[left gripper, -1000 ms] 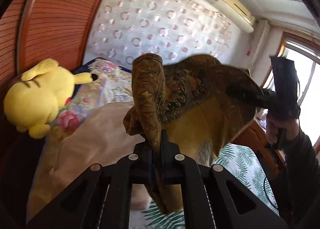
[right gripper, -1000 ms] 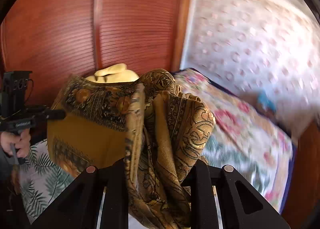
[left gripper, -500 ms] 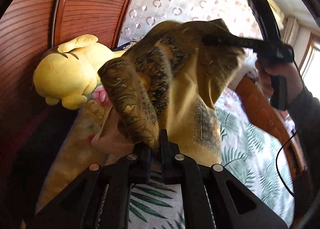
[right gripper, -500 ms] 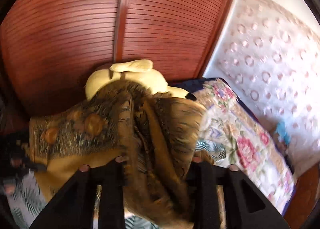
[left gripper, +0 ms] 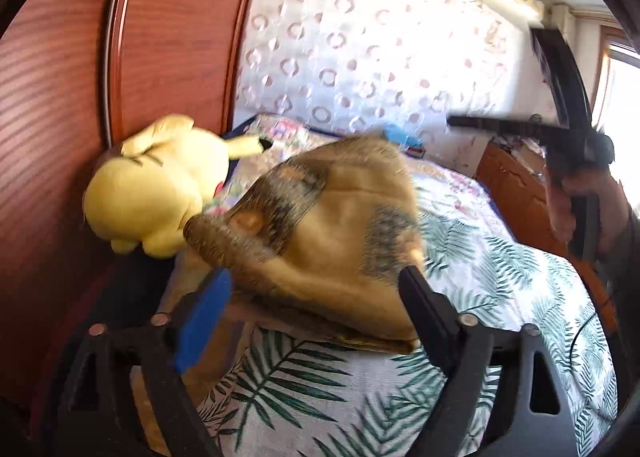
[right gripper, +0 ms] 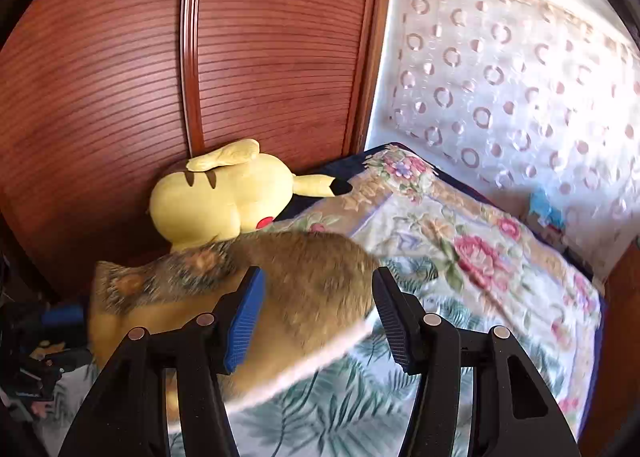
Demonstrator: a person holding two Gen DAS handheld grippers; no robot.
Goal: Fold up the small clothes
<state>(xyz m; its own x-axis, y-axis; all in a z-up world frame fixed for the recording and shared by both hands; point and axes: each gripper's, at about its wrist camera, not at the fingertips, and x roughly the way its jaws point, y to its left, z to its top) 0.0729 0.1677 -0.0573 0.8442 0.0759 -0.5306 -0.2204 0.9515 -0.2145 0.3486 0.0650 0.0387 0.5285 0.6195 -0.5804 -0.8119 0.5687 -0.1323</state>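
A: big picture first, there's the bed (left gripper: 480, 289) in a palm-leaf sheet, with a floral quilt (right gripper: 460, 241) by the wooden headboard (right gripper: 260, 57)

B: yep, and the mustard patterned cloth (left gripper: 332, 241) lies bunched on the sheet, blurry, just beside the yellow plush (left gripper: 156, 185)

A: grippers?

B: left gripper (left gripper: 316, 297) has its fingers spread wide, holding nothing. right gripper (right gripper: 318, 309) likewise spread, cloth loose in front of it
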